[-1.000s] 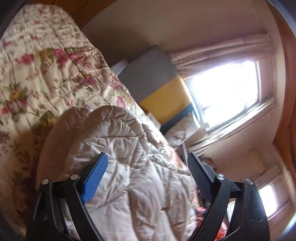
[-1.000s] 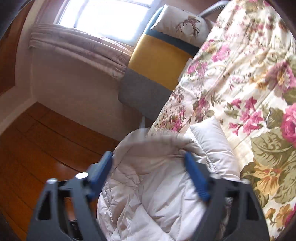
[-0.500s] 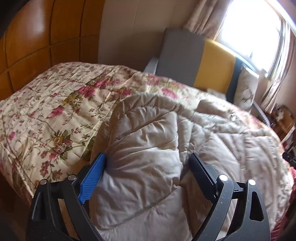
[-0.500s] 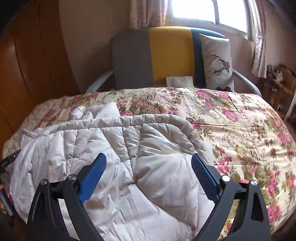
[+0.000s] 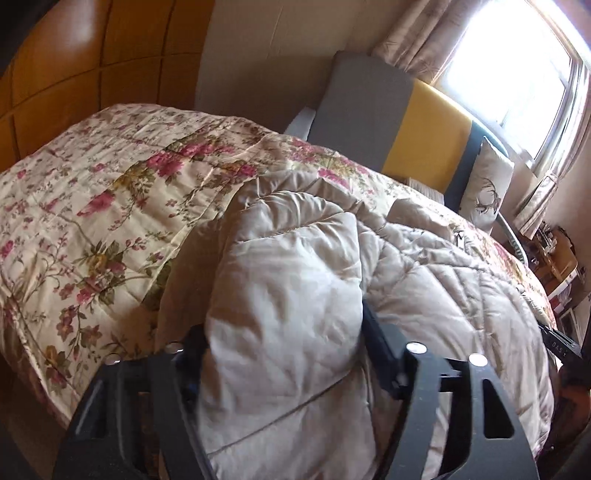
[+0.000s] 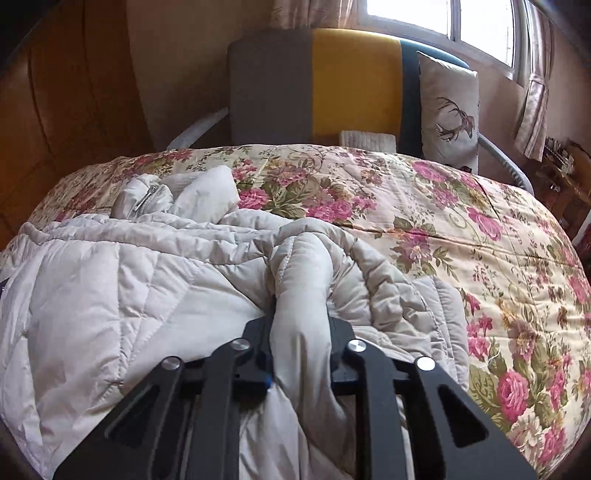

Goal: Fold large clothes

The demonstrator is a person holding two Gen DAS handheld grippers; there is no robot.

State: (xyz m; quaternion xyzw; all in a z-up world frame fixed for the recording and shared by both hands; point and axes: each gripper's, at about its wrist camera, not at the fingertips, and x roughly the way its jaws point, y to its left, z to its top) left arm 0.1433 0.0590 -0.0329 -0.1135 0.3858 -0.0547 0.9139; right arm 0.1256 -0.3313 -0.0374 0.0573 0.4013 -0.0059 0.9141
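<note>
Floral quilt (image 6: 443,221) covers bed; chair (image 6: 317,85) under window (image 6: 476,26)

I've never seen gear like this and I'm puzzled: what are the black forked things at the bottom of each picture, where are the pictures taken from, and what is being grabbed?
There is no robot here. A person holds a pair of black tongs in each hand, and a wide-angle camera on each looks forward along its two fingers. One picture comes from the left tongs, the other from the right tongs.

On the bed lies a flowered quilt, and on it a pale padded coat, the garment to be folded. The right tongs are shut on a narrow fold of the coat. The left tongs are closing around a thick bunch of it, which already fills the gap between the fingers.

Behind the bed stand a grey and yellow chair and a cushion.
</note>
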